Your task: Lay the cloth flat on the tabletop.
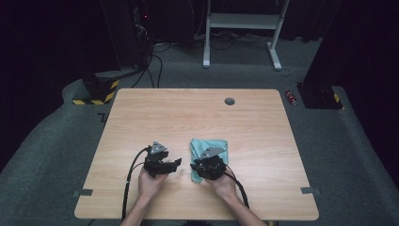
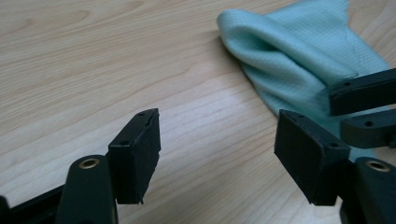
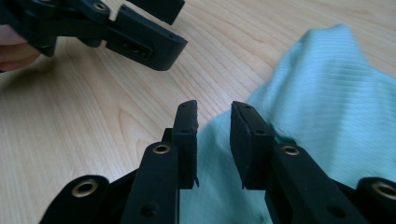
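A light teal cloth (image 1: 210,145) lies crumpled on the wooden table (image 1: 188,113), just right of centre toward the near edge. My right gripper (image 1: 195,165) rests at the cloth's near edge. In the right gripper view its jaws (image 3: 214,116) stand a little apart over the cloth (image 3: 327,107), with the pads not pressing on it. My left gripper (image 1: 177,164) sits to the left of the cloth and points right. In the left gripper view its jaws (image 2: 217,140) are wide open over bare wood, with the cloth (image 2: 299,51) beyond them and the right gripper's jaws (image 2: 362,107) at the right.
A round cable hole (image 1: 229,101) sits near the table's far edge. Small tape pieces (image 1: 83,192) (image 1: 309,190) mark the near side edges. On the carpet beyond are a white desk frame (image 1: 242,28), a yellow-and-black striped base (image 1: 96,92) and a small red object (image 1: 291,97).
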